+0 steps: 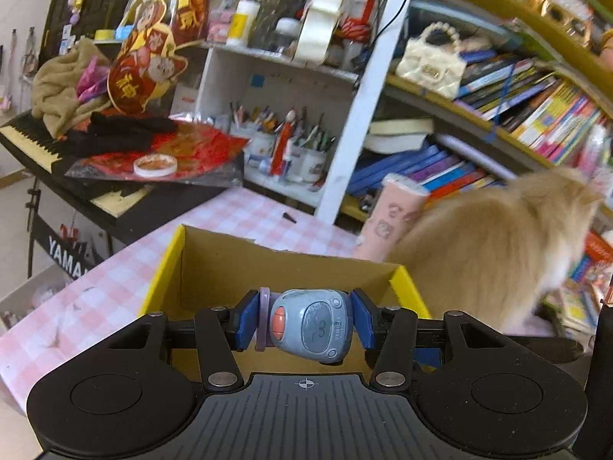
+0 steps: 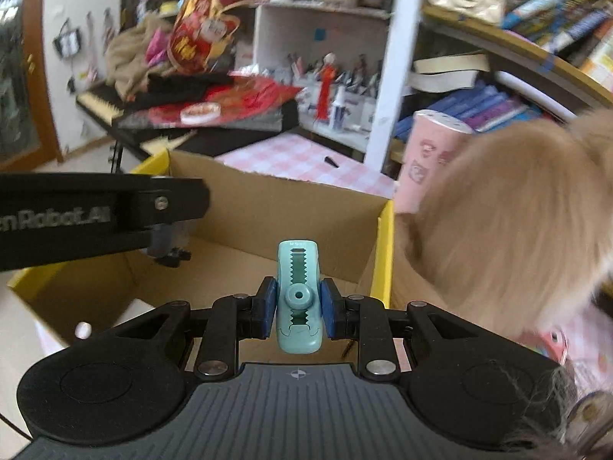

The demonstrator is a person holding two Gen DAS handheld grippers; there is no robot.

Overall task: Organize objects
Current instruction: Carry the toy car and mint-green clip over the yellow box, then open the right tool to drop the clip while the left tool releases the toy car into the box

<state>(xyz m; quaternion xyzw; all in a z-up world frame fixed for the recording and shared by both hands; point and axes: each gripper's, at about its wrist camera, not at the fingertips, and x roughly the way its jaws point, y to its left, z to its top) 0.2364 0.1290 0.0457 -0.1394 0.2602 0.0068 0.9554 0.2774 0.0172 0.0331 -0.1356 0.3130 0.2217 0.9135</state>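
My left gripper [image 1: 304,322] is shut on a small blue-grey gadget [image 1: 310,324] with an orange button and a purple band, held over the open cardboard box [image 1: 237,264] with yellow rims. My right gripper [image 2: 298,308] is shut on a teal correction-tape dispenser [image 2: 298,299], held upright above the same box [image 2: 306,207]. The left gripper's black body [image 2: 95,214] shows at the left of the right wrist view, over the box.
A fluffy tan cat [image 1: 494,245] stands right beside the box, also in the right wrist view [image 2: 509,222]. A pink cup [image 1: 390,218] stands behind the box. The table has a pink checked cloth [image 1: 76,306]. A keyboard [image 1: 42,142] and cluttered shelves [image 1: 498,92] lie beyond.
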